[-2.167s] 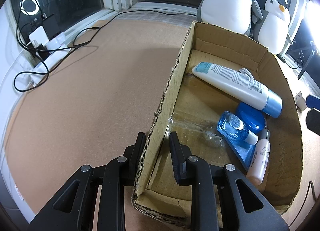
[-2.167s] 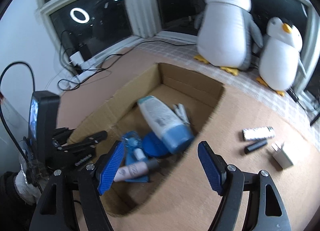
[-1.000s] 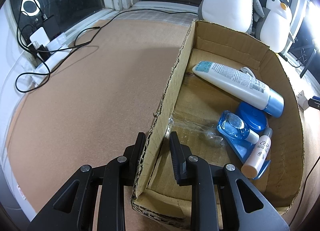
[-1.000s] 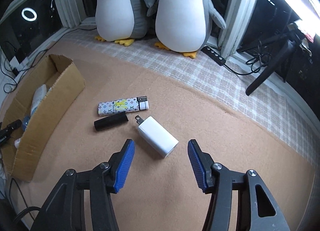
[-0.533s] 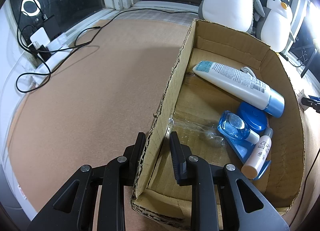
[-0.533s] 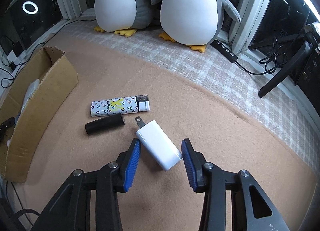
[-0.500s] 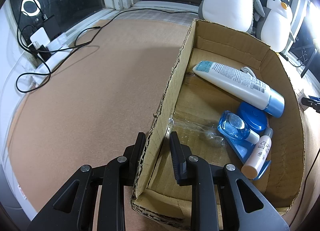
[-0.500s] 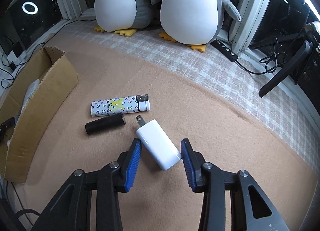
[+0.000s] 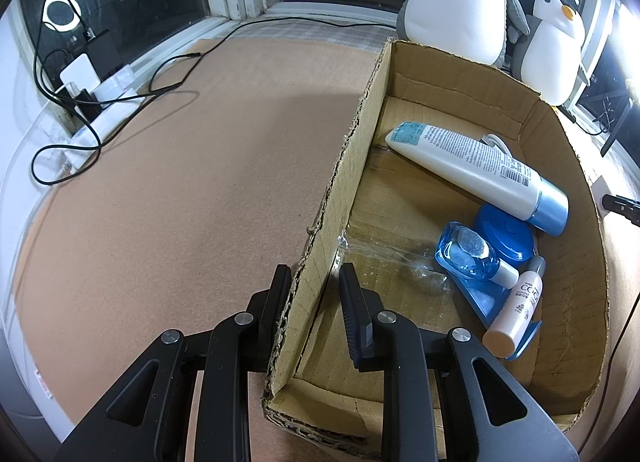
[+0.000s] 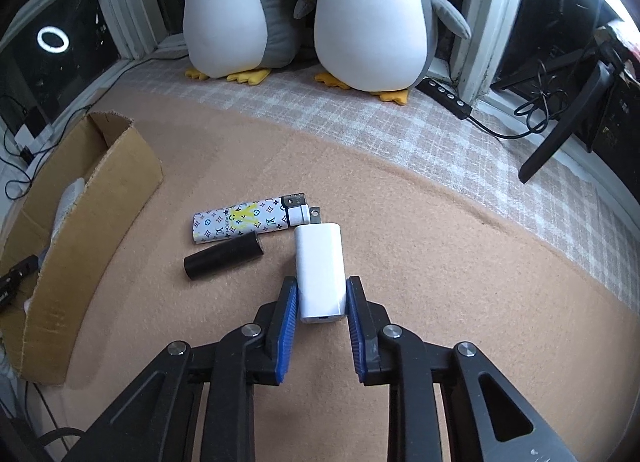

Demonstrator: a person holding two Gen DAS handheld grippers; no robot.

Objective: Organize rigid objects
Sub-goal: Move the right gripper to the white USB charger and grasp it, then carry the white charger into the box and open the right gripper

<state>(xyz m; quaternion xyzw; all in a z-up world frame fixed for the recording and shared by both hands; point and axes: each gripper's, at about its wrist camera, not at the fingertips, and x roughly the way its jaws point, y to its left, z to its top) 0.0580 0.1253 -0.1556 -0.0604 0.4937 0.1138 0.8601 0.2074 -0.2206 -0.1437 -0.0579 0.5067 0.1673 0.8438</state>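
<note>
My left gripper (image 9: pixel 314 278) is shut on the near side wall of the open cardboard box (image 9: pixel 352 158), one finger inside and one outside. In the box lie a white tube (image 9: pixel 472 162), a blue bottle (image 9: pixel 468 254), a blue round lid (image 9: pixel 508 230) and a small beige tube (image 9: pixel 516 310). On the tan mat, my right gripper (image 10: pixel 321 294) has its jaws closing, the blue pads touching both sides of a white charger (image 10: pixel 320 266). A patterned lighter (image 10: pixel 240 224) and a black cylinder (image 10: pixel 224 256) lie just left of the charger. The box (image 10: pixel 100 190) stands further left.
Two plush penguins (image 10: pixel 368 14) sit on the checked cloth by the window. A switch bar with its cable (image 10: pixel 444 94) and a black stand (image 10: pixel 560 134) are at the right. Cables and a power strip (image 9: pixel 92 94) lie left of the box.
The right gripper's jaws have narrowed onto the white charger, which has turned from slanted to in line with the fingers. The left gripper and the box have not moved.
</note>
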